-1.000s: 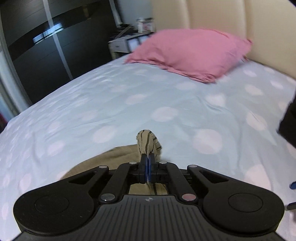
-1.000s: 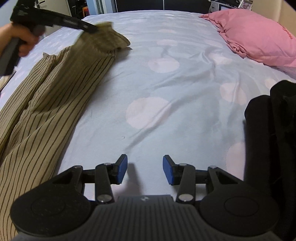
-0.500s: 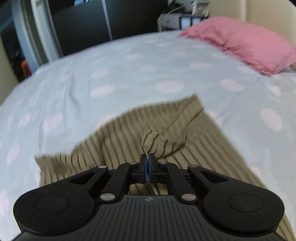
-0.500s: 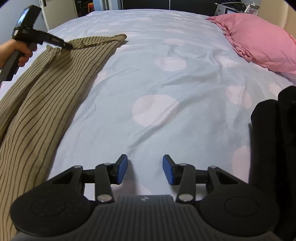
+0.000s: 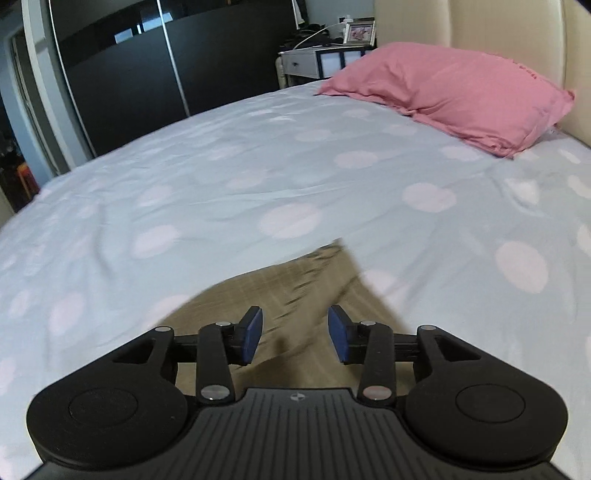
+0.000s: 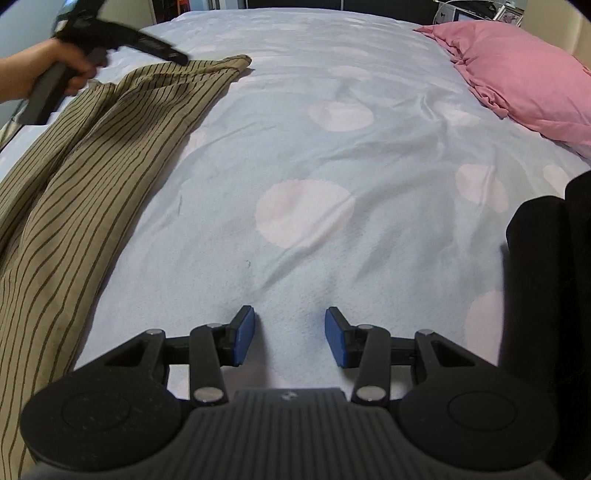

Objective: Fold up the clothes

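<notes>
Left wrist view: the left gripper (image 5: 294, 339) hangs just above the bed, its two blue pads spread apart with nothing between them. Beneath and ahead of it lies the striped garment (image 5: 295, 288), tan with dark stripes, blurred here, so its folds are hard to read. Its visible end narrows to a corner pointing away toward the far right, stopping on the pale blue bedsheet (image 5: 229, 177) with its pale pink dots. Far right, a pink pillow (image 5: 450, 92) leans by the cream headboard (image 5: 480, 29). A dark wardrobe (image 5: 155, 66) stands at the far left, with a small bedside table (image 5: 317, 64) between it and the headboard.

Right wrist view: the right gripper (image 6: 290, 341) sits low over bare bedsheet (image 6: 332, 155), its fingers held wide apart and empty. The striped garment (image 6: 96, 162) runs along the left side, its long axis going from the near left edge to the far centre-left, where its end points toward the far side of the bed. A hand (image 6: 55, 70) holds the left gripper (image 6: 181, 59) just over that far end; from here I cannot tell whether it touches the cloth. A black garment (image 6: 546, 280) lies at the near right edge, well apart from the striped one. The pink pillow (image 6: 517, 74) lies far right.
</notes>
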Demonstrator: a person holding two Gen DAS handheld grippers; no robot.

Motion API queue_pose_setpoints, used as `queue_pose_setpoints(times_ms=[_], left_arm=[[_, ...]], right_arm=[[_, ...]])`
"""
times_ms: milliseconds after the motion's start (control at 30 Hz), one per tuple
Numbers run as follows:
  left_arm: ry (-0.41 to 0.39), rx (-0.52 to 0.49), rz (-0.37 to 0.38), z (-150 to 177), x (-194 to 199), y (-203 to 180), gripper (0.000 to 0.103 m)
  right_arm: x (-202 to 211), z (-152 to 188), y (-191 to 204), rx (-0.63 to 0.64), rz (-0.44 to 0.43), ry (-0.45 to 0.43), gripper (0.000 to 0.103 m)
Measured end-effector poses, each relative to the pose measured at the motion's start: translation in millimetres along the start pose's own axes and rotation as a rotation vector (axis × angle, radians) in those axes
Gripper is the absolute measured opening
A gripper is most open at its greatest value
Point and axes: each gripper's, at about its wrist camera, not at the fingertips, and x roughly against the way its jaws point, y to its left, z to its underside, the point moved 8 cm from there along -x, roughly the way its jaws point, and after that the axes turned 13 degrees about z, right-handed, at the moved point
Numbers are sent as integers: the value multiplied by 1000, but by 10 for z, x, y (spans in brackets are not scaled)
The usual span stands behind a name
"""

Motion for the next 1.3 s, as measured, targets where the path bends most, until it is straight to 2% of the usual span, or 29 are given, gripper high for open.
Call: queue_pose_setpoints(times_ms=[133,200,233,300,333,433,500,567,600,700,733,867,933,1000,1167,1233,1300], left_arm=[[1,11,-40,-79,-327,-72,37],[29,33,-33,-81,-474,-73,34],[46,47,-18,-74,-545,-72,14],[64,68,-31,-69,-652,-56,1],[55,69,-49,-81,-681,-53,0],[-15,108,-107,-195,-656,36,0],[-14,128,-143,-220,-659,106,0],[-22,123,-137,-250,-504,124,0],[-26,120,-131,-265,-419,131,3],[-40,109,-116,-312,-161,151,23],[-45,106,-110,-327,-75,158,26],[-64,91,-89,-388,269,184,27],[-46,41,-70,-342,553,194,27],[-8,21,-98,-248,814,293,27],[58,166,-166,141,1155,713,27],[73,204,-194,307,1142,827,27],[84,239,-180,456,1050,862,27]], right_arm=[[-29,11,-18,-12,-17,4,47],[-33,14,-20,-8,-24,5,47],[-34,14,-22,-7,-27,6,47],[-30,25,-19,-2,-31,4,47],[-27,32,-17,3,-33,2,47],[-32,41,-7,12,-34,5,47],[-38,40,11,23,-26,7,47],[-36,41,21,28,-21,8,47],[-35,44,23,29,-21,8,47],[-39,51,17,27,-26,7,47],[-41,49,27,36,-21,7,47],[-50,39,65,67,-1,8,48],[-56,29,60,62,0,18,48],[-63,20,52,48,3,28,48],[-60,7,88,39,48,43,48],[-49,11,92,38,56,44,48],[-54,7,61,14,41,57,48]])
